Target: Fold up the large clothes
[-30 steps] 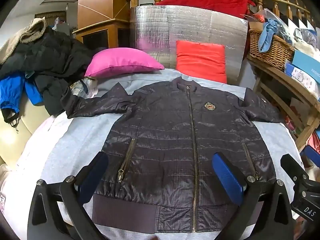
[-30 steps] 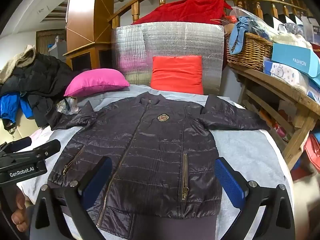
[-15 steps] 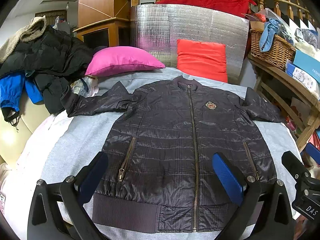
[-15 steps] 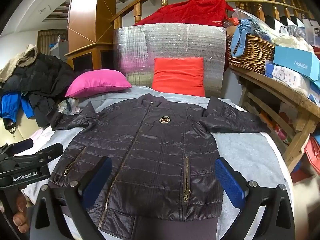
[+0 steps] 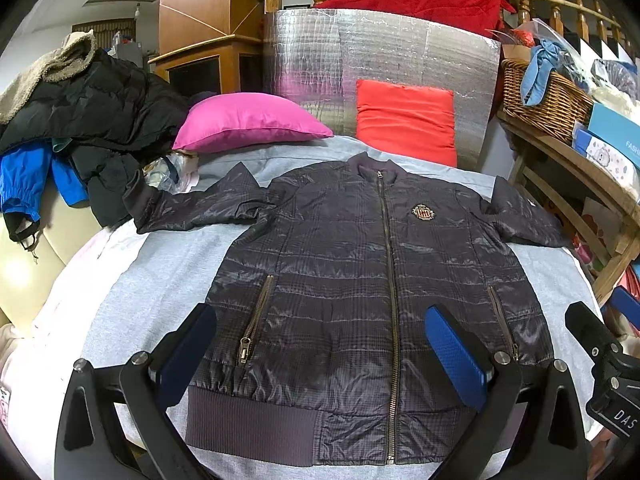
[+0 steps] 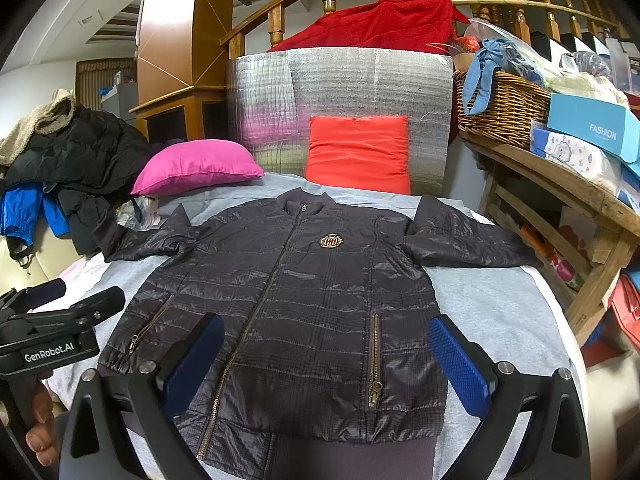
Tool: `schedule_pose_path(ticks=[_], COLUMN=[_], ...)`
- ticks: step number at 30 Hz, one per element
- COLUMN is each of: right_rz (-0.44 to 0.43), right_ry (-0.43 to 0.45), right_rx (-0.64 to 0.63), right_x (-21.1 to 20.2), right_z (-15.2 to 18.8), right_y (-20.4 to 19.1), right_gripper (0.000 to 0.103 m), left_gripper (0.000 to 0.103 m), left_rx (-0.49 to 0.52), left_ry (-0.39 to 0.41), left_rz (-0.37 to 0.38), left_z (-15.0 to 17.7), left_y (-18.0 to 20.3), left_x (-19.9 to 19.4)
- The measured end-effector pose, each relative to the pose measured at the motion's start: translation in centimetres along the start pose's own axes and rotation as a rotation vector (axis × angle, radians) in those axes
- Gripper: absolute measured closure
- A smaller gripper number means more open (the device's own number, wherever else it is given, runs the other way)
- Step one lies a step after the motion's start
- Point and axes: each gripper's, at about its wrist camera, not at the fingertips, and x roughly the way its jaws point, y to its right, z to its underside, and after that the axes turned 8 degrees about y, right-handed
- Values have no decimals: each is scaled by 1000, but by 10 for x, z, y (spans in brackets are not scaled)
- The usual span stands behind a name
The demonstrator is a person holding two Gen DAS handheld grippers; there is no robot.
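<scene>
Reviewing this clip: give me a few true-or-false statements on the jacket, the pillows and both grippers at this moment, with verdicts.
1. The jacket lies front up, zipped. True.
2. The left gripper is shut on the hem. False: open, holding nothing.
3. The pink pillow lies on the jacket. False: it lies beyond it, apart.
4. The right gripper is open. True.
5. Both sleeves are folded across the chest. False: both are spread sideways.

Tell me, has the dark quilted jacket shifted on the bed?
No. The dark quilted jacket lies flat, collar just below the red cushion, as before.
</scene>
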Motion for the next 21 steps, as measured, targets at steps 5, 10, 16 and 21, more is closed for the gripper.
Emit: schedule_pose_path(ticks=[5,10,16,21], right_rz=[1,0,0,1], right_ry=[1,4,6,9], right_rx=[-1,2,9,11], right_x=[0,-1,-3,-4], right_z=[0,-1,0,-1], right_y=[1,0,3,3], right_gripper=[0,0,0,0], left_gripper=[0,0,0,0], left_rx=[0,1,0,0], left_ry=[1,1,-2,-1], left_rz=[0,0,-1,1], left_z=[0,0,1,0], left_y=[0,0,0,0], left_x=[0,0,-1,-2])
